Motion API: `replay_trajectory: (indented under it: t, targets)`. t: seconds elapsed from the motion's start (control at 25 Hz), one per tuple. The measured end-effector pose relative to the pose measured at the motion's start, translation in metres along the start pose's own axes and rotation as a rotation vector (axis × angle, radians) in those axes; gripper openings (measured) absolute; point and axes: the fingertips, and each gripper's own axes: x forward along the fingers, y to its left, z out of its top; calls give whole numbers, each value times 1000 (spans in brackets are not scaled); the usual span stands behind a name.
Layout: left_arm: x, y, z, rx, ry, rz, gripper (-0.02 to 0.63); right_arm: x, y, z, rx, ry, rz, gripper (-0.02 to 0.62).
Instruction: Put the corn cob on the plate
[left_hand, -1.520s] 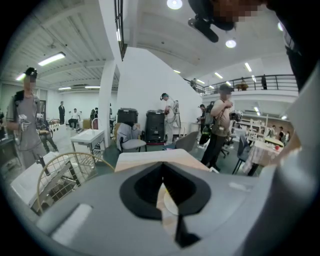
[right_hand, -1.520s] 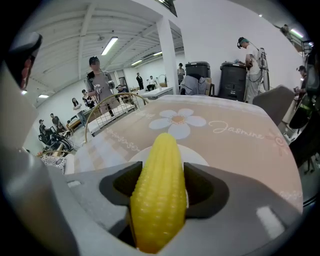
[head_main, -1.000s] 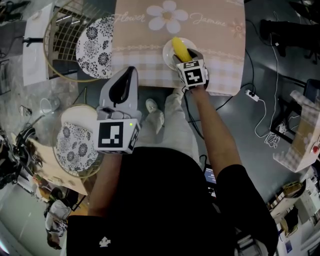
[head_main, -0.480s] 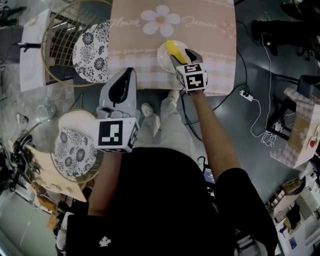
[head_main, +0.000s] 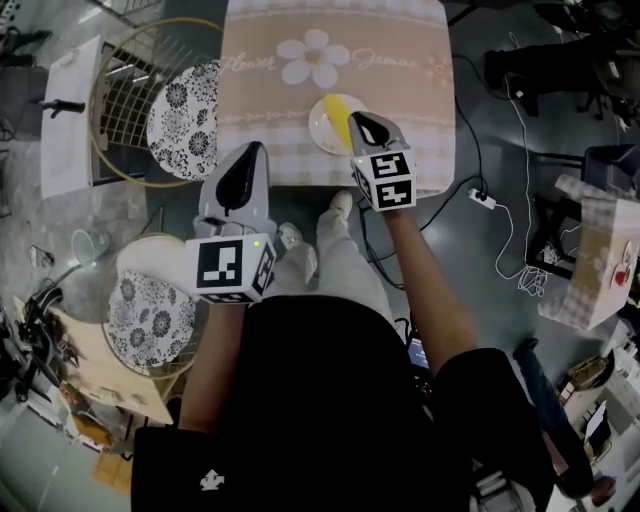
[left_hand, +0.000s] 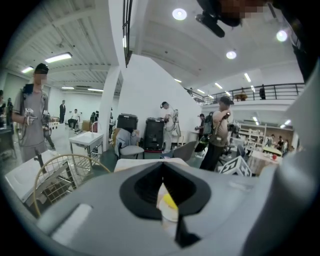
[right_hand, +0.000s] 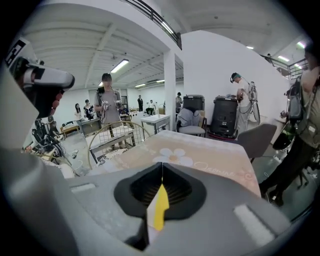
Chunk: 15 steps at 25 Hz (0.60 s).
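The yellow corn cob (head_main: 337, 112) lies on the small white plate (head_main: 318, 132) near the front edge of the pink-clothed table (head_main: 400, 90). My right gripper (head_main: 358, 120) hovers above and just right of the plate, jaws shut with nothing between them. In the right gripper view the corn cob (right_hand: 160, 209) shows below the shut right gripper (right_hand: 161, 175). My left gripper (head_main: 256, 152) hangs off the table's front left corner, shut and holding nothing. The left gripper view shows the corn cob (left_hand: 169, 201) and plate (left_hand: 169, 216) beyond the left gripper (left_hand: 161, 172).
A round black-and-white patterned cushion (head_main: 186, 105) sits on a wire chair left of the table, another (head_main: 150, 305) lower left. A power strip and cables (head_main: 482, 200) lie on the floor at right. Several people stand in the hall, one (right_hand: 109, 107) beyond the table.
My right gripper has let go of the corn cob, lifted off the plate toward me and shut. The corn cob stays on the plate. The left gripper has barely moved.
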Motion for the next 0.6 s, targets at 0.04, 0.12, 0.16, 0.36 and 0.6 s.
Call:
replay_trajectory:
  t: [0.04,0.12,0.16,0.36,0.6]
  targets:
    - [-2,0,1,-1,-4,-1,9,-5,3,5,-6,-13,2,5]
    - [-7,1,2,-2,-12,-3,9,-14,8,13,-10,-34,6,5]
    - [-10,0,3,-3,-16,-4,9,-19,12,17,-10,-43,8,4]
    - [-27,2,4,4,-37,-12,9,-46,33,34,-7,-100,19,3]
    - [-50,3,-1,6,-46,-18,8,-88,55,61,-13,-191,19,3]
